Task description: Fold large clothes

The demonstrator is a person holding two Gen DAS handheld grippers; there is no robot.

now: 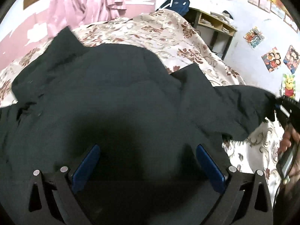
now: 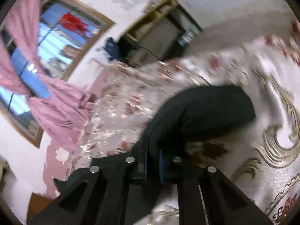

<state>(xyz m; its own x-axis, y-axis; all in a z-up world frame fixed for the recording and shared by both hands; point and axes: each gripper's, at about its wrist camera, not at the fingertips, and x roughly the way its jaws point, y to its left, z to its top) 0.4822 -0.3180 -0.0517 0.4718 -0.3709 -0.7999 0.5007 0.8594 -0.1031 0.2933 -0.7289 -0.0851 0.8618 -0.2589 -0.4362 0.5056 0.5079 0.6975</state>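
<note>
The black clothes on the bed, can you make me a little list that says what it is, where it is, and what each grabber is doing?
thing: black garment, large and dark
where: spread over the flowery bedspread
left gripper: open, blue pads apart, above the garment, not pinching it
right gripper: shut on a part of the garment, dark cloth between its pads
hand: holds the right gripper at the garment's right end
background: pink curtain, wooden shelf, pictures on the wall
fold: no neat fold seen yet

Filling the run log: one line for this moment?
left gripper: open over black garment | right gripper: shut on garment sleeve | floral bedspread
</note>
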